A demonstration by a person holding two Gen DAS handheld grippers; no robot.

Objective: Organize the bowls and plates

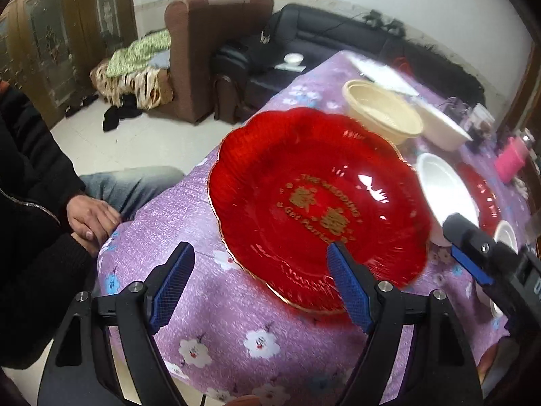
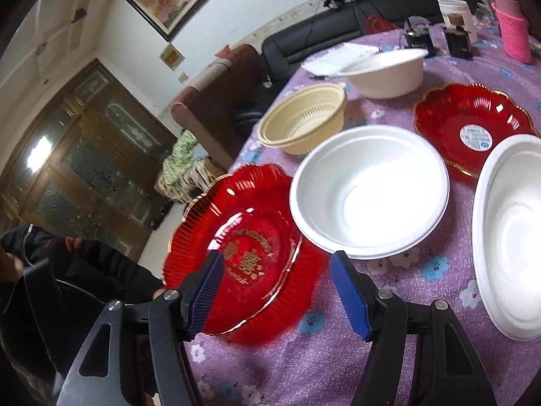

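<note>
A large red scalloped plate (image 1: pixel 314 203) with gold lettering lies on the purple flowered tablecloth (image 1: pixel 209 304); it also shows in the right wrist view (image 2: pixel 243 253). My left gripper (image 1: pixel 260 284) is open, its right finger over the plate's near rim. My right gripper (image 2: pixel 277 294) is open above the plate's near edge, and shows in the left wrist view (image 1: pixel 473 253). A white bowl (image 2: pixel 368 193) sits beside the plate. A beige bowl (image 2: pixel 304 118), another white bowl (image 2: pixel 389 71), a smaller red plate (image 2: pixel 473 125) and a white dish (image 2: pixel 510 237) lie around.
A seated person (image 1: pixel 50 203) is at the table's left edge. A pink sleeved bottle (image 2: pixel 512 28), small dark boxes (image 2: pixel 456 40) and papers (image 2: pixel 331 59) stand at the table's far end. Sofas (image 1: pixel 209 54) stand beyond.
</note>
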